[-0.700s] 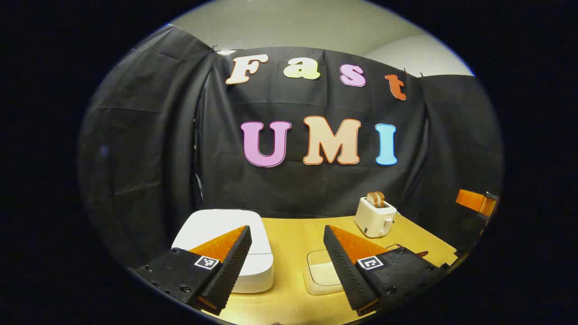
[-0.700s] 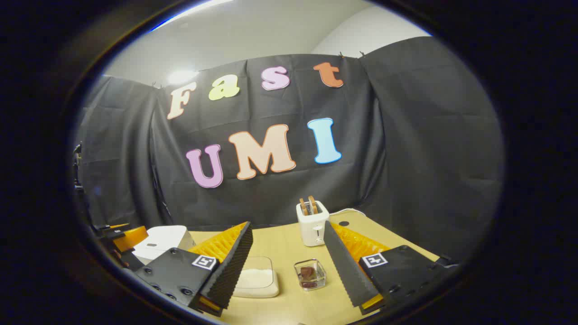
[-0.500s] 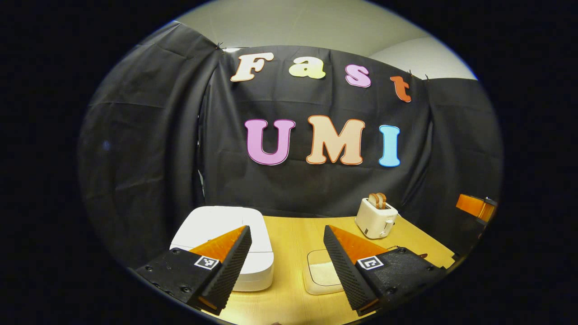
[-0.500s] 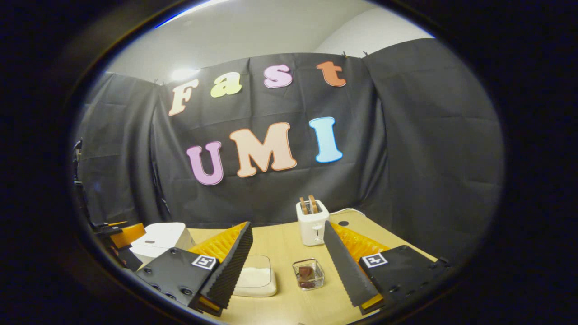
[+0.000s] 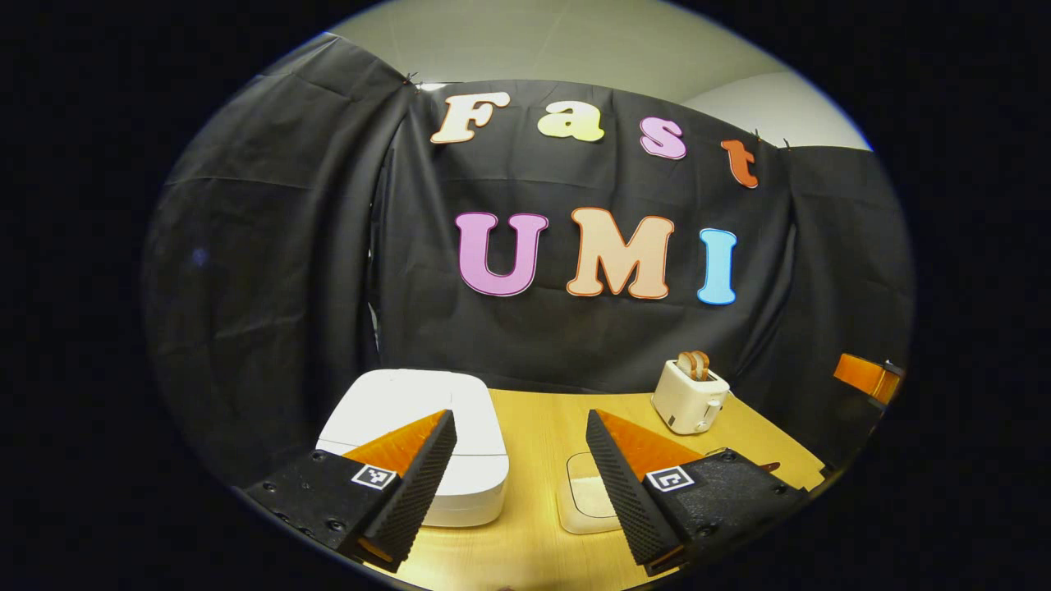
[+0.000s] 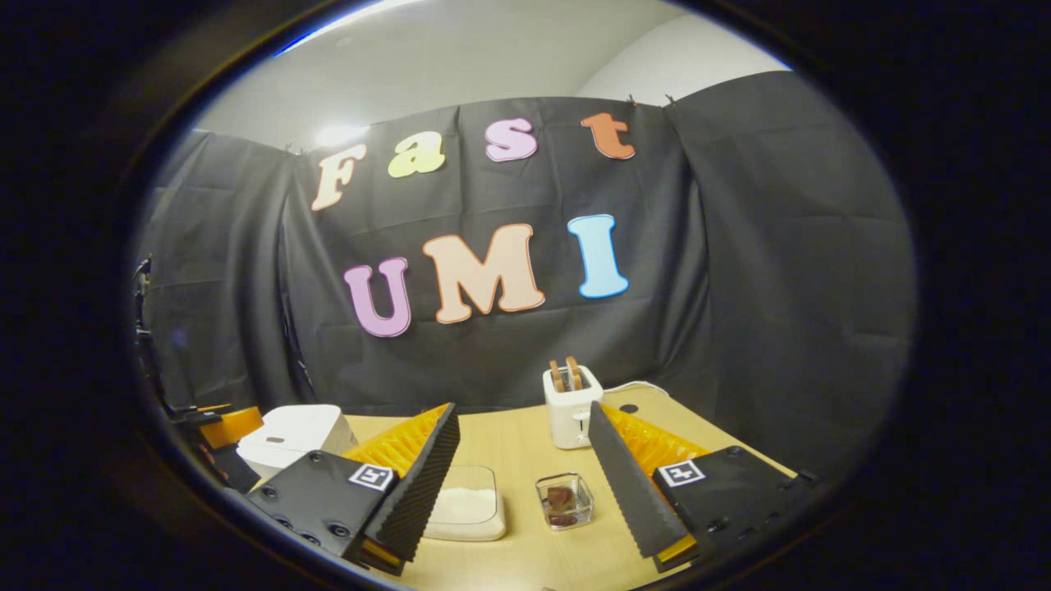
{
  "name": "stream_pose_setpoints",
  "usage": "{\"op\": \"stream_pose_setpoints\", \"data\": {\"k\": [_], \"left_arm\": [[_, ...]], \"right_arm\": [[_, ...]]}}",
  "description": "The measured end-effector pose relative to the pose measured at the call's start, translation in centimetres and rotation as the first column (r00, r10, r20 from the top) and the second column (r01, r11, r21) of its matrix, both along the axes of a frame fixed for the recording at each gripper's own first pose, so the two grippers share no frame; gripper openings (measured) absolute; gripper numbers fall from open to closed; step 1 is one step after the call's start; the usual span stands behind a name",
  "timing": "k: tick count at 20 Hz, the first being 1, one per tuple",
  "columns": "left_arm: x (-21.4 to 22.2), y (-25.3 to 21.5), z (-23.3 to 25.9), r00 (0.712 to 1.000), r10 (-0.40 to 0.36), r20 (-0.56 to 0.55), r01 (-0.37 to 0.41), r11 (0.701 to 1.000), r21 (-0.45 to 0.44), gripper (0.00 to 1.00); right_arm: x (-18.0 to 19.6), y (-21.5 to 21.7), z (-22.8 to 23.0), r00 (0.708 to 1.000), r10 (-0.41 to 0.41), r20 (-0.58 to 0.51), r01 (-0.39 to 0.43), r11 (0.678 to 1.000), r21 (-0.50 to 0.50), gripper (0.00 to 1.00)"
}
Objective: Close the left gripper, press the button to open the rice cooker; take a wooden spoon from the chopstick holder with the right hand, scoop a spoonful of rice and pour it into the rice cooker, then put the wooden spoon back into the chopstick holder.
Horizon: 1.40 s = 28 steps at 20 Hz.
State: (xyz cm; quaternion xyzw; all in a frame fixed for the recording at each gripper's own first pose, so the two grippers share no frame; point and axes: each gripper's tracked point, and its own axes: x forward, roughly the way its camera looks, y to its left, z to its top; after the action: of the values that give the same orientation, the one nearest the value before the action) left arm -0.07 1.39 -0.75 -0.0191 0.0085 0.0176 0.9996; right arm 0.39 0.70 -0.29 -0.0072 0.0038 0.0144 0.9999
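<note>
The white rice cooker point(image 5: 460, 410) stands at the table's left with its lid down, partly behind my left finger. My left gripper point(image 5: 519, 427) hovers open above the table, between the cooker and a white dish of rice point(image 5: 585, 502). In the right gripper view, my right gripper point(image 6: 523, 417) is also open and holds nothing. Past it sit the rice dish point(image 6: 466, 509) and a small clear holder point(image 6: 564, 499) with brown wooden pieces inside. The rice cooker point(image 6: 287, 431) lies far left there, beside the left gripper point(image 6: 222, 427).
A white toaster point(image 5: 688, 396) with two slices in it stands at the back right of the wooden table point(image 5: 534, 427); in the right gripper view the toaster point(image 6: 569, 410) sits behind the holder. Black cloth walls the back and sides. The right gripper point(image 5: 862, 376) shows at the far right edge.
The left gripper view has swung slightly left, so cooker and toaster sit a little further right. The right gripper view shifted only a touch. Both grippers stay open.
</note>
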Motion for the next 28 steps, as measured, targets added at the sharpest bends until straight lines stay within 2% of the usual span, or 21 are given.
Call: {"op": "stream_pose_setpoints", "data": {"k": [16, 18, 20, 21, 24, 28], "left_arm": [[0.1, 3.3, -0.3, 0.997, 0.081, -0.003, -0.081, 0.997, 0.014, 0.94], [0.1, 4.4, -0.2, 0.995, 0.1, -0.004, -0.099, 0.995, 0.007, 0.9], [-0.1, 5.4, -0.3, 0.993, 0.119, -0.005, -0.119, 0.993, 0.014, 0.79], [-0.3, 6.0, -0.5, 0.991, 0.131, -0.006, -0.131, 0.991, 0.023, 0.7], [-0.3, 7.1, -0.4, 0.989, 0.145, -0.009, -0.144, 0.989, 0.033, 0.56], [0.0, 8.0, -0.7, 0.989, 0.149, -0.012, -0.148, 0.988, 0.05, 0.22]], "right_arm": [[1.0, 0.6, -0.9, 1.0, 0.011, -0.017, -0.011, 1.0, 0.001, 0.99], [1.0, 0.6, -0.9, 1.0, 0.012, -0.014, -0.012, 1.0, -0.002, 0.99], [1.1, 0.5, -0.8, 1.0, 0.01, -0.012, -0.01, 1.0, -0.003, 0.99], [1.1, 0.5, -0.7, 1.0, 0.009, -0.012, -0.009, 1.0, -0.001, 0.99], [1.0, 0.3, -0.8, 1.0, 0.002, -0.013, -0.002, 1.0, -0.002, 0.99], [0.6, -0.2, -1.0, 1.0, -0.016, -0.016, 0.016, 1.0, -0.007, 0.99]]}}
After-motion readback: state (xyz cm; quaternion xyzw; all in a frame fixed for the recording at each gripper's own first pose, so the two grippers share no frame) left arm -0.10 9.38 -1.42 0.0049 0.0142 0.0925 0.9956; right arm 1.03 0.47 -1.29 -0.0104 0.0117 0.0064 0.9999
